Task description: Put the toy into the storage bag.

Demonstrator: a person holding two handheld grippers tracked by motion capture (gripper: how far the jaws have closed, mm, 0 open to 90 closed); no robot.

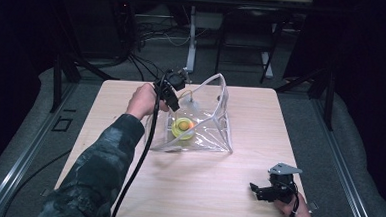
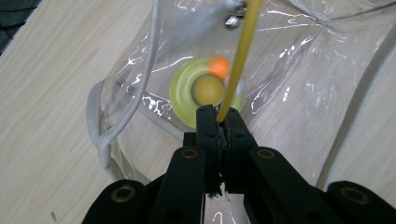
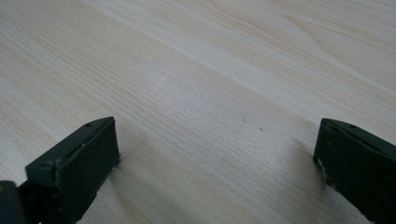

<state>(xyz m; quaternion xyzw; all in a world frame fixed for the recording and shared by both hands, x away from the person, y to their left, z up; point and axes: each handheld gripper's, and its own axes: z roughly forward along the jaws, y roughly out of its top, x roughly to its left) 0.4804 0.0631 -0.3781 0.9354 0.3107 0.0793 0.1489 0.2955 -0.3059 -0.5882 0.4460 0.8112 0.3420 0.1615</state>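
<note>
Our left gripper [image 2: 218,116] pinches a thin yellow cord [image 2: 242,51] above the clear plastic bag [image 1: 207,134]; we should lift slowly. Our right gripper [image 3: 215,154] rests spread.

A dim, dark-edged scene with the table [image 1: 187,188] lit from above, glare on blurred clear plastic [image 2: 299,70].

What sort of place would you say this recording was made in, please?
Probably a lab recording station: a bare wooden table enclosed by dark curtains, cables strewn on the floor behind, and a person working with cabled handheld tongs.
</note>
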